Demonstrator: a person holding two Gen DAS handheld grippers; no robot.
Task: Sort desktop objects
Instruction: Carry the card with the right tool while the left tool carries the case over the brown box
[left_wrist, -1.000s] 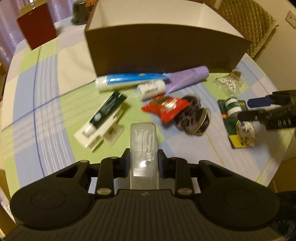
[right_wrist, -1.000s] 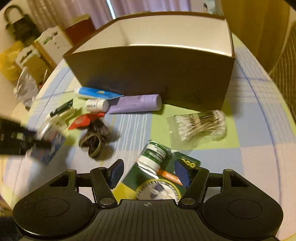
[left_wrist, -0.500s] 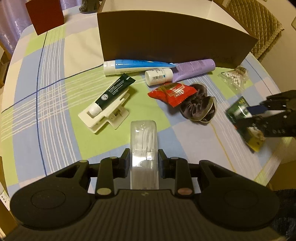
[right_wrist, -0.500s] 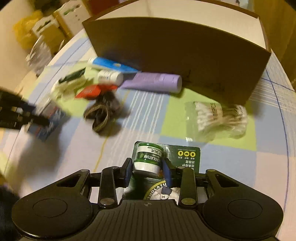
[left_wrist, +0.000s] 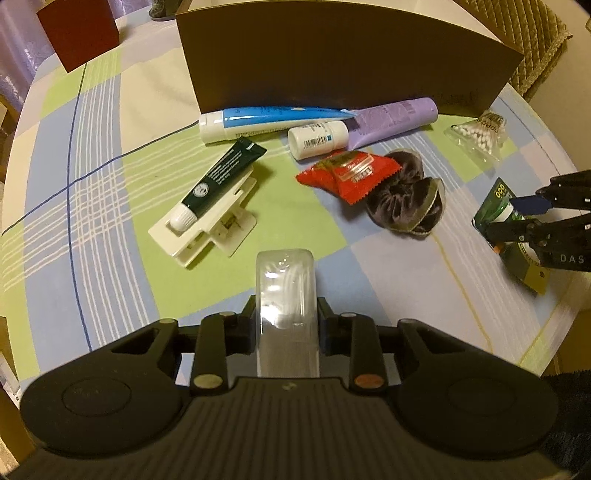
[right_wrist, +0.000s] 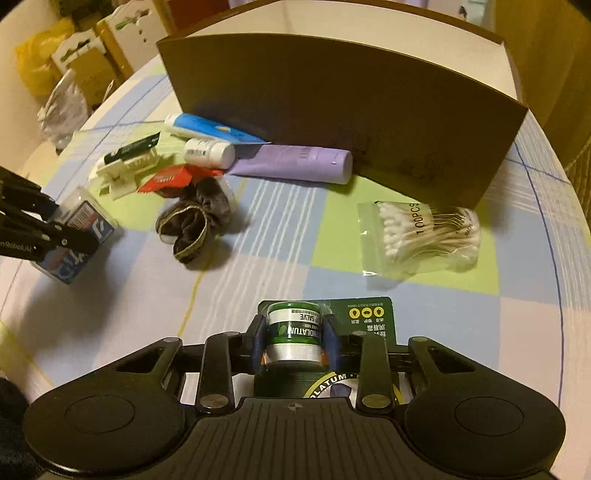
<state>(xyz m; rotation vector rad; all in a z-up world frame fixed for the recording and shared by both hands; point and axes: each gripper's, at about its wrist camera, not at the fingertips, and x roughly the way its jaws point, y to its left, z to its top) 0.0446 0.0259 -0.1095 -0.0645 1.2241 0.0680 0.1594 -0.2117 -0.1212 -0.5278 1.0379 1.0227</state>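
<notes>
- Both of our grippers have something in them. The left gripper is clamped on a clear plastic case, jaws snug against its sides, down at the near edge of the table.
- The right gripper is squeezed onto the little green salve jar, which sits on its dark green card, at the table's right end.
- The big cardboard box at the back looks like where stuff goes, but we can't see what's inside from here, only a bit of bare inner wall.
- Most of the job seems left. On the cloth: blue-and-white tube, purple tube, small white bottle, dark green tube lying on a white clip, red snack packet, dark scrunchie, bag of cotton swabs.
- So we'd guess two items in transit, eight waiting.
</notes>
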